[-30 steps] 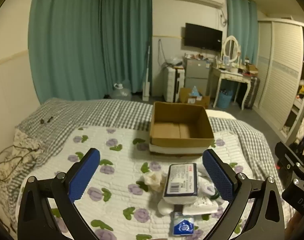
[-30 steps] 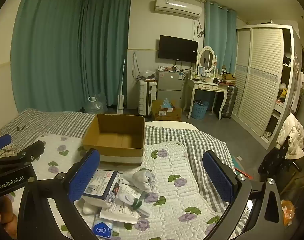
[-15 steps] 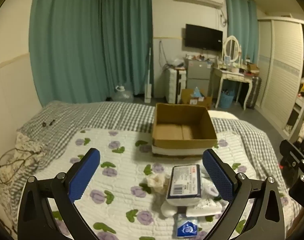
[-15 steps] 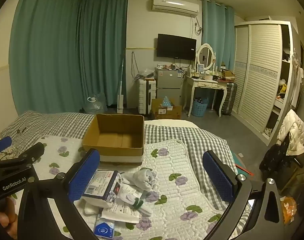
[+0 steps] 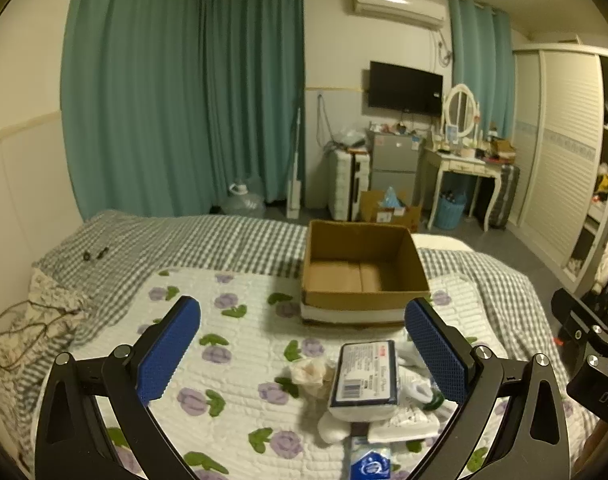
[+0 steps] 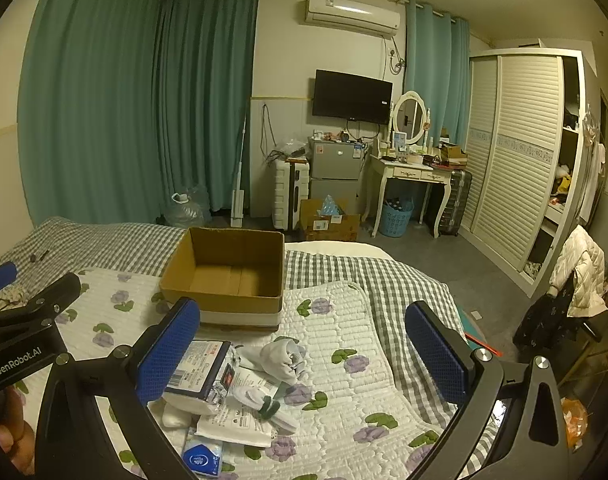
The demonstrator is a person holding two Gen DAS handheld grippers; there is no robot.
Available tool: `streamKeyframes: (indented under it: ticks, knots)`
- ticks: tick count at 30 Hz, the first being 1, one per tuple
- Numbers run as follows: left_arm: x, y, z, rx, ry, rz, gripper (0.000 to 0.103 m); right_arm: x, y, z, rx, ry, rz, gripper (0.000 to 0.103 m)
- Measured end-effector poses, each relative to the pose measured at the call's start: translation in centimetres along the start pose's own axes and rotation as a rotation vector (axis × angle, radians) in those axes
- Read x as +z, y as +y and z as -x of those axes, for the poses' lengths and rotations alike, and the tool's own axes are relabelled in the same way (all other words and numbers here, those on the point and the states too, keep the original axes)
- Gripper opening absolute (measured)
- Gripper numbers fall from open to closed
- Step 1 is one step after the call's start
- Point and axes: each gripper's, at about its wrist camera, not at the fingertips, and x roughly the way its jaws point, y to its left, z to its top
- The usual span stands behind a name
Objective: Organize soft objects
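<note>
Nothing sorted yet: cardboard box (image 5: 364, 276) empty, soft items (image 6: 239, 396) piled just before it, both grippers' fingers (image 5: 171, 344) (image 6: 436, 348) spread wide, grasping nothing.

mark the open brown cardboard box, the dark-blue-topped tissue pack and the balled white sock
open brown cardboard box (image 5: 364, 300): left wrist view, front outer wall.
dark-blue-topped tissue pack (image 5: 366, 372): left wrist view, printed top face.
balled white sock (image 6: 281, 356): right wrist view, middle of the bundle.
</note>
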Motion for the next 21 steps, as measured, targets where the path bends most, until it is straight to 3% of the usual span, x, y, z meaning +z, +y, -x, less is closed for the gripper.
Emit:
streamKeyframes:
  ticks: [21]
  knots:
    - [-0.19, 0.34, 0.06, -0.037, 0.01, 0.0, 0.103, 0.27, 0.68, 0.27, 0.004, -0.014, 0.009, 0.103]
